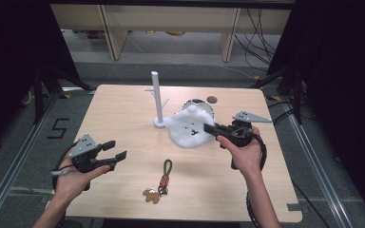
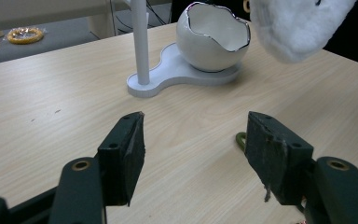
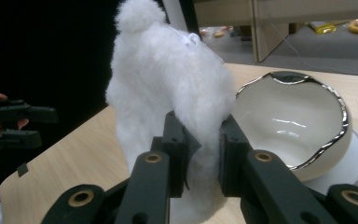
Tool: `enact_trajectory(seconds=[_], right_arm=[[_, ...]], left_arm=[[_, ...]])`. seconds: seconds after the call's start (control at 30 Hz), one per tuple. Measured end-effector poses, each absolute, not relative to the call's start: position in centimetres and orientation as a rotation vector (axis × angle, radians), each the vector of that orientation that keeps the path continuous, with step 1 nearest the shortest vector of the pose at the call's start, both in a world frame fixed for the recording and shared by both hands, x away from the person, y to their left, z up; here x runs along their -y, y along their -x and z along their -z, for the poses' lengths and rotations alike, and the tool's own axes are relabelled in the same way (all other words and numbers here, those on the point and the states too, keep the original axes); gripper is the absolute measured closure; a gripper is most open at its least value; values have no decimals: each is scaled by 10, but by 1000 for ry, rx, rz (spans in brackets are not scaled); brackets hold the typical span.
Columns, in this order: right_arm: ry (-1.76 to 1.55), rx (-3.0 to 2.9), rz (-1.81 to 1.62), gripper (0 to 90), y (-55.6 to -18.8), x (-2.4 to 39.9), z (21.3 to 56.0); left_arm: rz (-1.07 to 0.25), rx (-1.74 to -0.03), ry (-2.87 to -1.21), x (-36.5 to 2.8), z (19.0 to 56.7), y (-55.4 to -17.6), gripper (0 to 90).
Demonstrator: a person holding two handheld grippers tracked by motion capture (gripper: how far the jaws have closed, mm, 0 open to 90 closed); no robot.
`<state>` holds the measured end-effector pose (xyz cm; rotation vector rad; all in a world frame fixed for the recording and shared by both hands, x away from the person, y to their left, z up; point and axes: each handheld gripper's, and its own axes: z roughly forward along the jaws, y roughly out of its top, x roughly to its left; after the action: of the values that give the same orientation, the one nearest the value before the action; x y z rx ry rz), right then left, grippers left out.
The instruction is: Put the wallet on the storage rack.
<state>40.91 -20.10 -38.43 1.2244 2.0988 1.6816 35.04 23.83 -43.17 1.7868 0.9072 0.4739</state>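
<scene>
A fluffy white plush [image 1: 187,127] with a small face drawn on it hangs just above the table's middle, held up by my right gripper [image 1: 210,128], which is shut on its edge. In the right gripper view the jaws pinch the plush's fur [image 3: 168,93] at my right gripper [image 3: 203,140]. Behind it stands a white egg-shaped bowl [image 3: 298,126] with a jagged dark rim. My left gripper [image 1: 115,150] is open and empty over the table's left front. From the left gripper view its open jaws [image 2: 196,154] face the bowl [image 2: 212,37] and the plush [image 2: 298,23].
A white stand with a tall pole [image 1: 157,97] shares a base with the bowl [image 1: 197,102]. A keychain [image 1: 165,176] with a green loop and a brown charm [image 1: 150,195] lies near the front edge. A small dark disc [image 1: 212,99] sits at the back.
</scene>
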Motion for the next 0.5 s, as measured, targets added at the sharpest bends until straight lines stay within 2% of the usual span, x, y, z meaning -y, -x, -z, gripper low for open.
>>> enact_trajectory(seconds=[0.5], right_arm=[[-1235, -1984, -1666, 774, -425, 225, 378]], left_arm=[[-434, -929, -1785, -235, 444, -349, 374]])
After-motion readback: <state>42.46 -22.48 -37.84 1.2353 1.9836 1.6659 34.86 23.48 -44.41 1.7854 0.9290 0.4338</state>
